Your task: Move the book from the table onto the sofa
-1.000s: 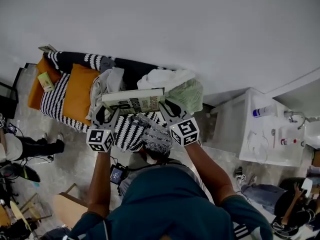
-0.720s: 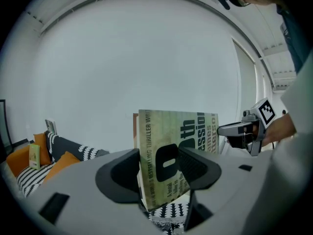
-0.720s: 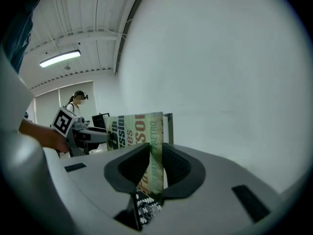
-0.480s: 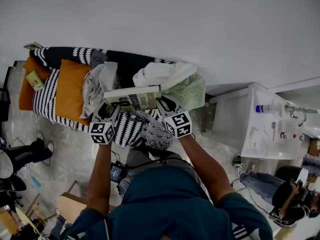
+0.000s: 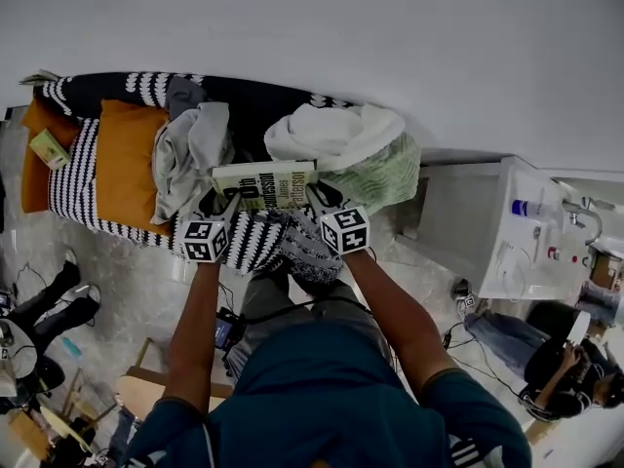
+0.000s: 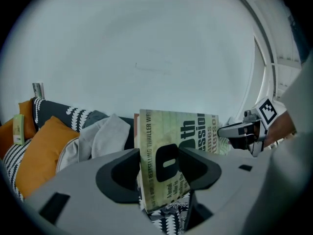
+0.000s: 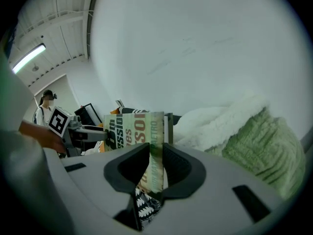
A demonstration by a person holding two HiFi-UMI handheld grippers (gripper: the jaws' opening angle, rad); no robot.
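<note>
Two grips confirmed: my left gripper (image 5: 226, 206) and right gripper (image 5: 316, 199) each pinch an end of the book (image 5: 263, 183). Since a second ago I have brought it down toward the sofa (image 5: 68, 178); it hangs over the seat, grey clothes (image 5: 190, 149) at ten o'clock. Release remains.

You hold the book (image 5: 263, 183), a pale green paperback with dark lettering, cover facing you. Your left gripper (image 5: 222, 206) and right gripper (image 5: 318, 199) clamp its two lower corners. It hangs over the seat of the black-and-white striped sofa (image 5: 76, 178).
</note>
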